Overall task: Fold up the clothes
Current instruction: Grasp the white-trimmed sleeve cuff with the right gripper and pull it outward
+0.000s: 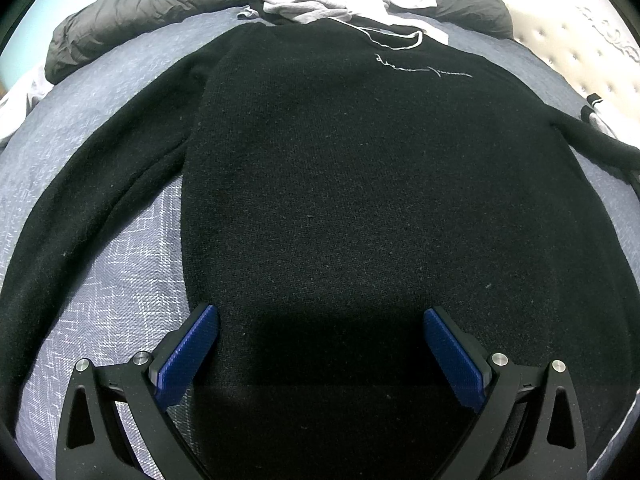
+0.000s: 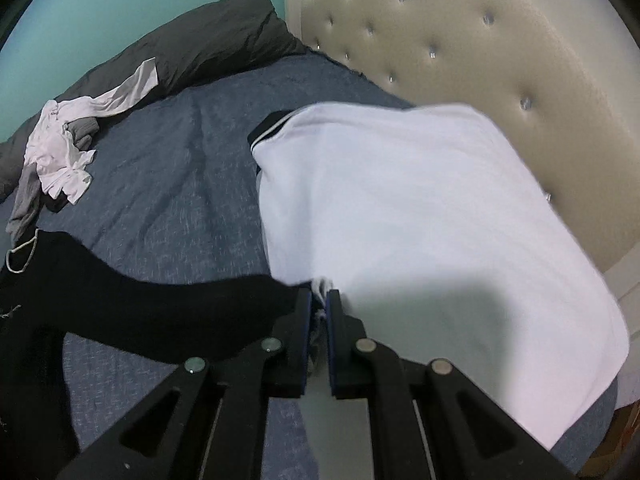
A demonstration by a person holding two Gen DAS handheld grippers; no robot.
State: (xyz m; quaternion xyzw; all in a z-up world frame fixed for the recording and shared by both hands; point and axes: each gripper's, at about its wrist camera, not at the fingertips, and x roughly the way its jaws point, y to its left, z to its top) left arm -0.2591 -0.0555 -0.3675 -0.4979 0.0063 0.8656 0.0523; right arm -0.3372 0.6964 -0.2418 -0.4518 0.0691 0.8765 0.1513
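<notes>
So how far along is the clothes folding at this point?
Done, apparently: the white garment by the headboard looks folded, with the right gripper shut on its near edge. In hand: the black sweater lies flat and unfolded under the open left gripper. Left: the crumpled white and grey clothes.

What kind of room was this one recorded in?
Most likely a bedroom: clothes lie on a bed with a blue-grey cover, a tufted cream headboard stands behind it, and a dark duvet is bunched along the far edge.
</notes>
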